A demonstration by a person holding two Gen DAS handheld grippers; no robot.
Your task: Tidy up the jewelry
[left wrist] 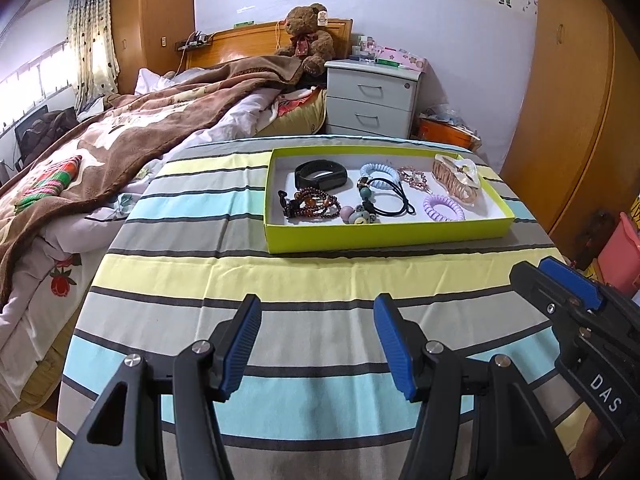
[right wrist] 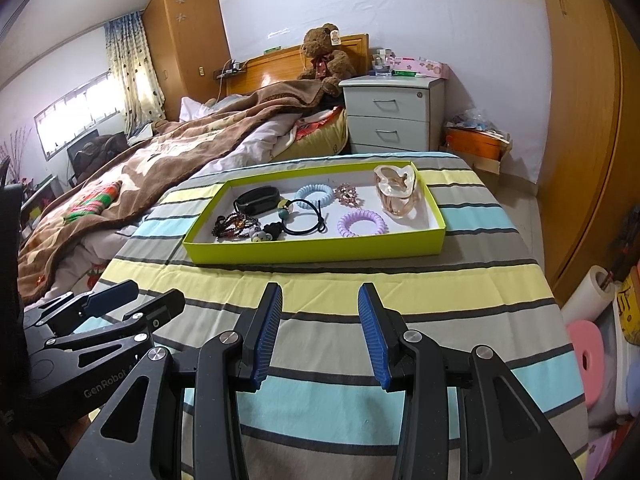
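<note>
Striped cloth [left wrist: 280, 280] covers the table in the middle of both frames, and on it, in the upper centre, lies a shallow yellow-green tray [left wrist: 384, 236]. Inside the tray are a black wristband [left wrist: 320, 175] and dark bead bracelets [left wrist: 312, 205] at its left, a black hair tie [left wrist: 390, 196] and a blue coil tie [left wrist: 379, 172] in the middle, a purple coil tie [left wrist: 443, 208] and a clear hair claw [left wrist: 456, 178] at its right. At the bottom of each frame the left gripper [left wrist: 318, 346] and the right gripper [right wrist: 320, 336] both stand wide open over the cloth, holding nothing, well apart from the tray.
</note>
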